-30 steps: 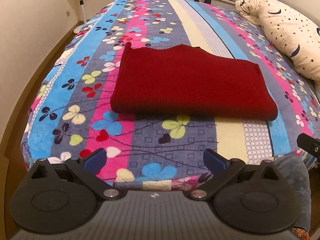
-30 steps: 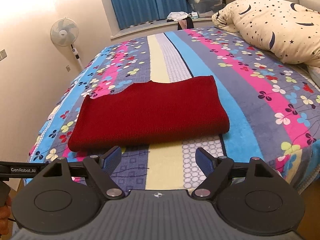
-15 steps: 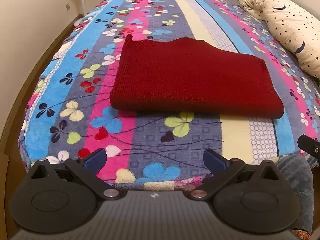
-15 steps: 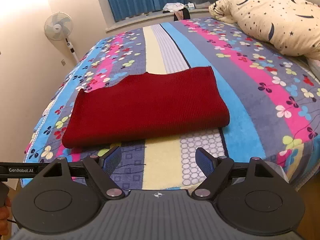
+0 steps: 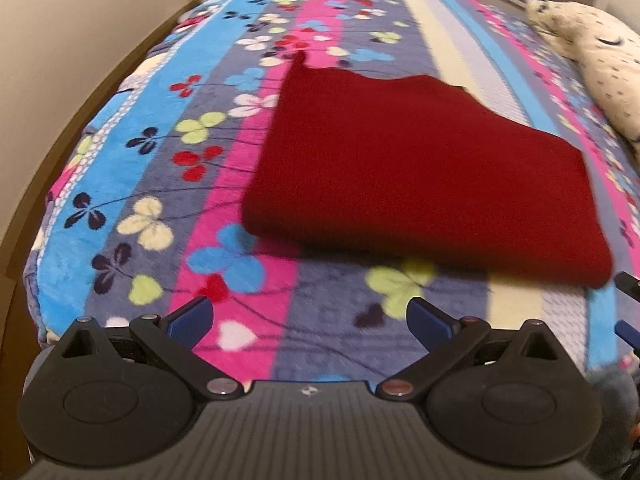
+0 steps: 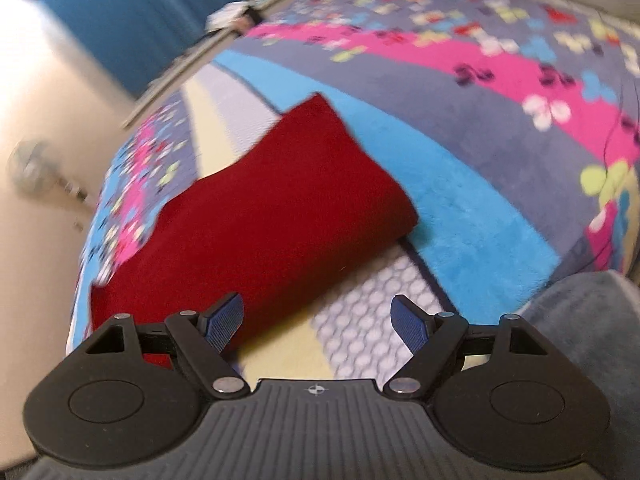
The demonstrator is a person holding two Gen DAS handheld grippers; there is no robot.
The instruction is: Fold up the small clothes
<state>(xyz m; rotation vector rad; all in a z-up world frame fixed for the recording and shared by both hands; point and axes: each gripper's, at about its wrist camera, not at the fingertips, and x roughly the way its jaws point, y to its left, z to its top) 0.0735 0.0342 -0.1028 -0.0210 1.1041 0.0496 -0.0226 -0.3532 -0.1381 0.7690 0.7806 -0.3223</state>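
A folded dark red knit garment (image 5: 424,168) lies flat on a bed covered by a striped, flower-patterned blanket (image 5: 168,168). In the left wrist view the left gripper (image 5: 310,318) has its blue-padded jaws wide apart and empty, with the garment ahead of them and slightly toward the right jaw, not touching. Only the right wrist view shows the right gripper (image 6: 318,320), jaws also spread and empty, tilted over the bed edge; the garment's near edge sits just beyond its left jaw. That view alone shows blue curtains (image 6: 132,12) and a blurred standing fan (image 6: 36,168). A star-printed pillow (image 5: 604,64) is cut off at the frame edge. Both views are smeared by motion blur.
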